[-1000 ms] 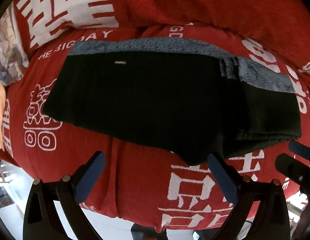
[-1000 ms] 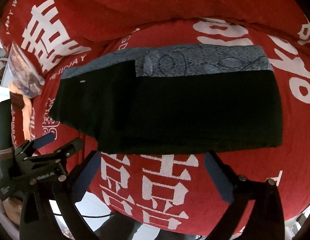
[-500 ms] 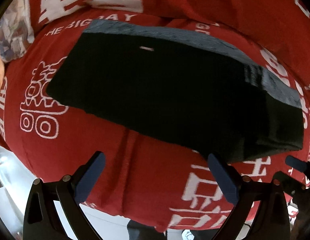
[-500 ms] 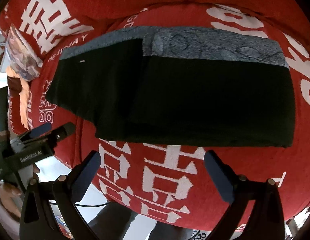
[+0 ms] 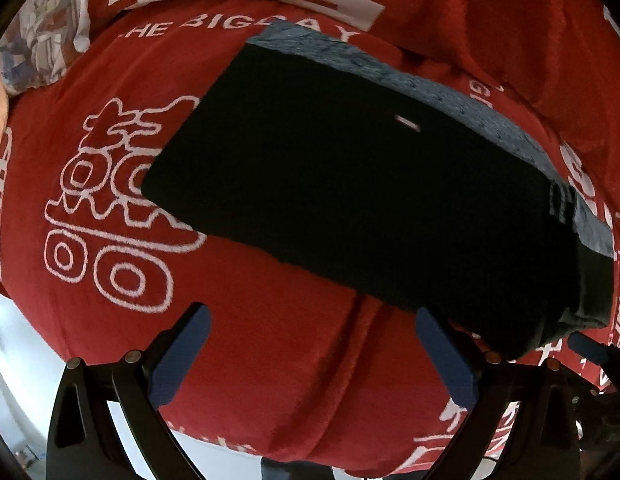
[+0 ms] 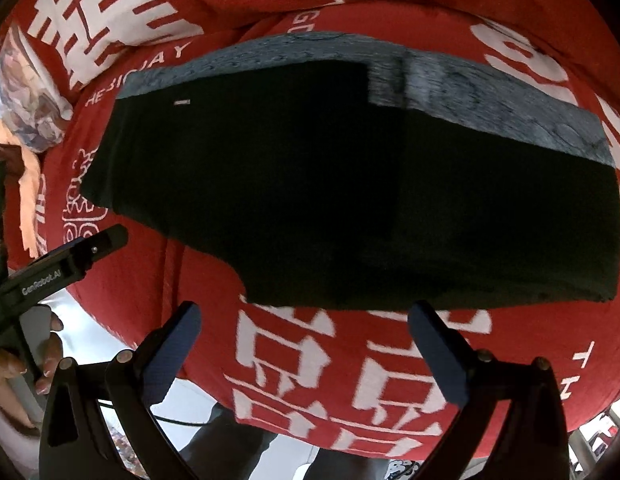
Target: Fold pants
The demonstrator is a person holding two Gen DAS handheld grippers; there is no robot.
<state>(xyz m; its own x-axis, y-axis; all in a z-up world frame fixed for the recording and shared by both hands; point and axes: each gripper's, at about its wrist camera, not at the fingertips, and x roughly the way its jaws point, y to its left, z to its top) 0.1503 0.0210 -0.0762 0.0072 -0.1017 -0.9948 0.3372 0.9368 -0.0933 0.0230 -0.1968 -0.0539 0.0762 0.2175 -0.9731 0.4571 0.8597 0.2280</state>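
Red blanket with white print covers the bed; folded black pants lie flat on it. Left claw and right claw hover wide, holding nothing.

My left hand-held gripper has two black skeletal arms with triangular cut-outs, each ending in a dark blue pad, with small silver rivets along the top edges. My right hand-held gripper is built the same way. From the right wrist view, the left one's black body carries white lettering, possibly "GenRobot.AI", and my hand wraps its grip below a dark sleeve.
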